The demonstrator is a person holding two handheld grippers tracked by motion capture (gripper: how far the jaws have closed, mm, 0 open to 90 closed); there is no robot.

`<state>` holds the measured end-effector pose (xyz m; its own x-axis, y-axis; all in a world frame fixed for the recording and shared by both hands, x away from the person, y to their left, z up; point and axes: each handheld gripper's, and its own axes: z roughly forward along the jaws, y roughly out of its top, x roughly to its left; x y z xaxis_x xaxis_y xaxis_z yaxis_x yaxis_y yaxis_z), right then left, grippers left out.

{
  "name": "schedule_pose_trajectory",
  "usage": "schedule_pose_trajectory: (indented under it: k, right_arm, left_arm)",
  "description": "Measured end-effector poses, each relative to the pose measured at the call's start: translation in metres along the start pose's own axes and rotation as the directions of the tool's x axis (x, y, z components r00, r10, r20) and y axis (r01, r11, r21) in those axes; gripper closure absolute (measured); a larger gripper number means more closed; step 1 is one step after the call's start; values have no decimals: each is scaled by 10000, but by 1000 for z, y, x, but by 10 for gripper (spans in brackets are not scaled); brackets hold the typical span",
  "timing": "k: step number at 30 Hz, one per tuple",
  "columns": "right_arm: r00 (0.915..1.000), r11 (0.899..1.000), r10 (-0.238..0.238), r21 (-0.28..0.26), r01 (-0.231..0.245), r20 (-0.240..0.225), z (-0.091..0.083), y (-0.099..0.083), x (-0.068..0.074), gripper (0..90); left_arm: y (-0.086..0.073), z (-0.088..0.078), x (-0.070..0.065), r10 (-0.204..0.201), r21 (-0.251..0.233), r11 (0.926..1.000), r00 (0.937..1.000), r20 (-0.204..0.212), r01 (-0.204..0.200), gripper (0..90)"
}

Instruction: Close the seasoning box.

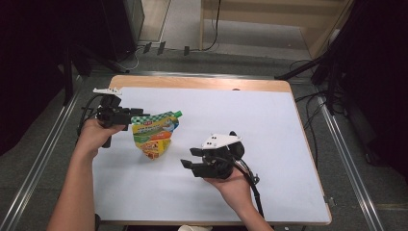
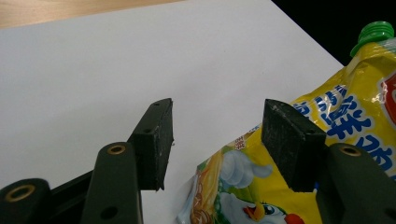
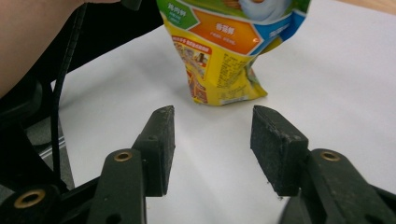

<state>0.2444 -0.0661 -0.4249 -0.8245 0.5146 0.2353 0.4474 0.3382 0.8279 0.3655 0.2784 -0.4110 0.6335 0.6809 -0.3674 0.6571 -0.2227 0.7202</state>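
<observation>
A yellow spout pouch with a green cap stands tilted on the white mat, its bottom resting on the surface. My left gripper is at the pouch's upper left corner. In the left gripper view its jaws stand apart, and the pouch lies partly between them and behind the right jaw, with no pad pressing on it. My right gripper hovers to the right of the pouch and points at it. Its jaws are open and empty, with the pouch just beyond them.
The mat covers a wooden table with metal rails along both sides. A forearm and a black cable show at the left of the right gripper view. Bare mat stretches to the right and behind the pouch.
</observation>
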Motion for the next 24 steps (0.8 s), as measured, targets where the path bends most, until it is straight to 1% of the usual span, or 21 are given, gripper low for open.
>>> schedule_pose_trajectory:
  k: [3,5,8,11,15,18,21,22,24]
  right_arm:
    - [10000,10000,76,-65,-76,42,-6,2,-3,533]
    - [9999,9999,137,-106,-136,72,-11,3,-5,547]
    - [9998,9998,192,-74,-191,92,-17,4,-9,603]
    - [9996,9995,282,-168,-281,77,-24,5,-12,645]
    - [9990,9987,397,-321,-391,182,-33,7,-16,693]
    - [9983,9977,529,-446,-519,227,-41,9,-21,766]
    - [9977,9966,638,-532,-624,250,-48,9,-25,851]
    - [9977,9966,626,-555,-611,260,-50,10,-27,867]
    - [9974,9959,690,-593,-676,226,-55,10,-30,900]
  left_arm:
    - [0,1,-1,-15,31,10000,10000,-2,15,443]
    - [0,1,-1,-89,-11,10000,9999,74,89,434]
    - [-1,0,0,-162,-114,9998,9995,286,166,430]
    - [-1,0,0,-132,-69,9999,9991,394,134,428]
    - [-2,1,-1,-177,46,9998,9994,295,176,428]
    - [-2,1,-1,-155,40,9999,9995,289,154,428]
    - [-2,1,-1,-125,34,9999,9991,396,123,428]
    - [-2,1,-2,-55,24,10000,9992,393,54,428]
    - [-2,1,-2,-51,16,10000,9993,381,50,427]
